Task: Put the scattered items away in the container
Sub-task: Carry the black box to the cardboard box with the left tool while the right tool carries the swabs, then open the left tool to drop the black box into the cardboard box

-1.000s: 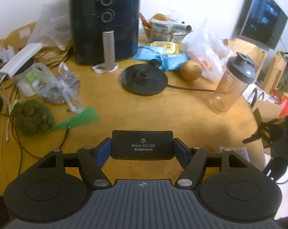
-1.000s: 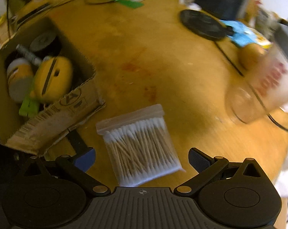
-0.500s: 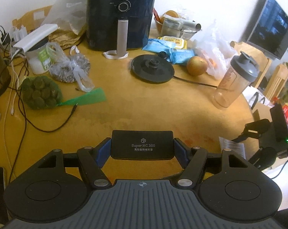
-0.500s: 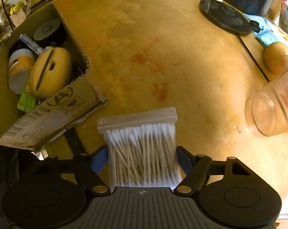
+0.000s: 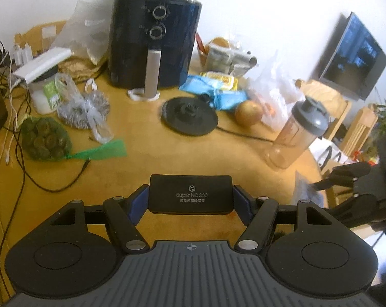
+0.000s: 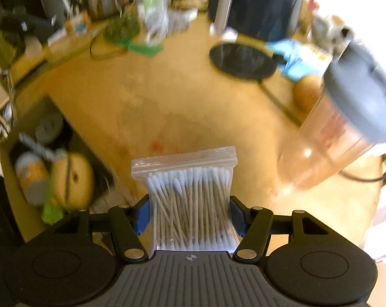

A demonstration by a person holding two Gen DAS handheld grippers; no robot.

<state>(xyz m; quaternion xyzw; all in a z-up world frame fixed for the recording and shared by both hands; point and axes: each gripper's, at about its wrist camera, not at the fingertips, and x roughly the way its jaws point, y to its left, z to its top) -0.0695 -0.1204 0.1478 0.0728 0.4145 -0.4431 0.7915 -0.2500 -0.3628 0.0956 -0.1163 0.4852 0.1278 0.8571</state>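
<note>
A black earphone case (image 5: 190,189) sits crosswise between the blue pads of my left gripper (image 5: 190,200), which is shut on it above the wooden table (image 5: 146,168). In the right wrist view a clear zip bag of cotton swabs (image 6: 187,179) stands between the pads; my right gripper (image 6: 189,212) is closing its jaws on it, and the bag hangs lifted off the table. The cardboard box (image 6: 83,140) lies lower left, holding a yellow round item (image 6: 72,179) and a can (image 6: 31,179). The right gripper's fingers (image 5: 346,176) show at the left view's right edge.
A shaker bottle (image 6: 341,138) stands close on the right of the swab bag. Farther back are a black kettle base (image 5: 190,115) with its cable, a dark air fryer (image 5: 154,38), a round fruit (image 5: 249,113), a green net bag (image 5: 44,138) and loose cables at left.
My right gripper's jaws came in from wide apart onto the swab bag and raised it off the table. The left gripper still holds the black case; its view shifted slightly.
</note>
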